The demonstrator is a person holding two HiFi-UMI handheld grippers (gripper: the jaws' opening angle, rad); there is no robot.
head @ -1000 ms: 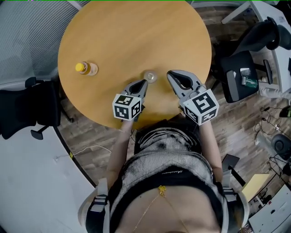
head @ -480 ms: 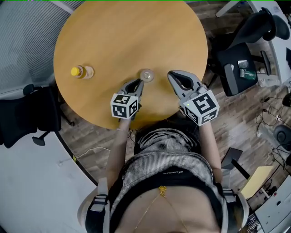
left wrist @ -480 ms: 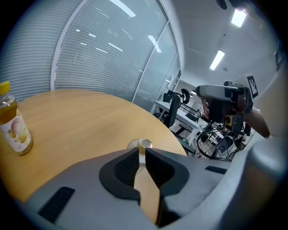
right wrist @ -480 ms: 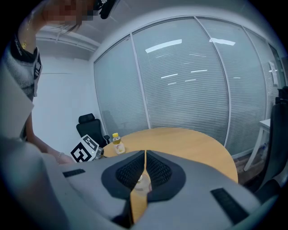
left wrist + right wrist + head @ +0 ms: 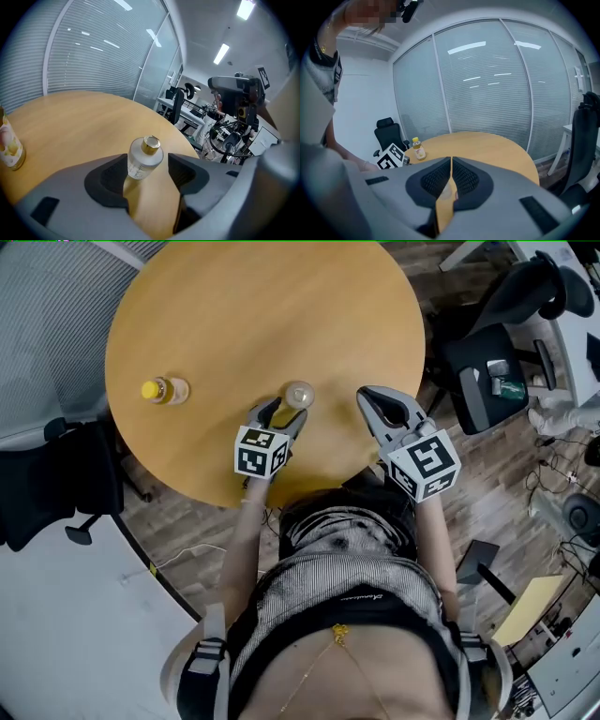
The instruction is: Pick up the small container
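The small container (image 5: 298, 395), a frosted bottle with a gold cap, stands upright near the front of the round wooden table (image 5: 244, 306). My left gripper (image 5: 281, 412) is just in front of it. Its jaws have just been opening, and in the left gripper view the container (image 5: 144, 157) stands between the tips of my left gripper (image 5: 147, 160) with a gap on each side. My right gripper (image 5: 368, 397) hovers to the right of the container, over the table's edge. In the right gripper view my right gripper (image 5: 451, 164) has its jaws pressed together and empty.
A yellow-capped drink bottle (image 5: 165, 390) stands at the table's left side, also visible as the drink bottle (image 5: 8, 146) in the left gripper view. A black office chair (image 5: 47, 484) is left of the table. Another chair (image 5: 487, 395) and desks are to the right.
The left gripper's jaws went from shut to open and it sank slightly closer to the container. The right gripper drifted a little to the right, still shut.
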